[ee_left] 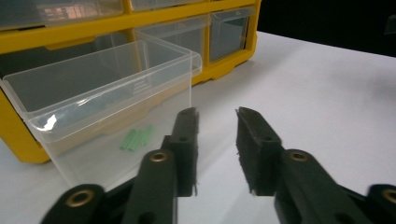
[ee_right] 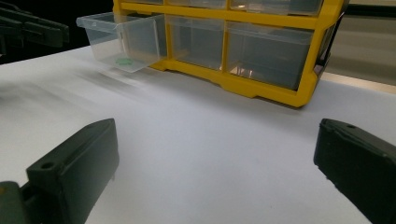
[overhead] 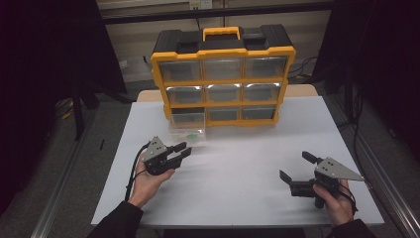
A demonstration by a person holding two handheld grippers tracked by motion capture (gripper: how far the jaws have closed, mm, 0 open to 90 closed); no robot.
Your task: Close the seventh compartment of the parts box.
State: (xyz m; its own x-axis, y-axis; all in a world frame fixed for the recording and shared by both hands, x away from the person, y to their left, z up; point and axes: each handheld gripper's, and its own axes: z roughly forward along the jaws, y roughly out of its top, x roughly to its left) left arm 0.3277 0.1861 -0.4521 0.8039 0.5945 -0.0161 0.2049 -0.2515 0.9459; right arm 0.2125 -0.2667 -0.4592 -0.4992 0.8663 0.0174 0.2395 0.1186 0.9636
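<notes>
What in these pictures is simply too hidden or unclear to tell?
- Green pieces in the pulled-out clear drawer: left gripper view, too small and blurred to identify.
- Closed drawers of the yellow cabinet: high view, dim glare hides their contents.
- Right tongs: right gripper view, tips cut off by the edges.
- Left tongs: open, empty.

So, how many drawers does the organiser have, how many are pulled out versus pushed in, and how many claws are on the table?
Pulled-out clear drawer: 1
Pushed-in drawers: 8
Claws: 2, left claw and right claw
Total: 9 drawers in the yellow organiser, 11 things with the claws.
</notes>
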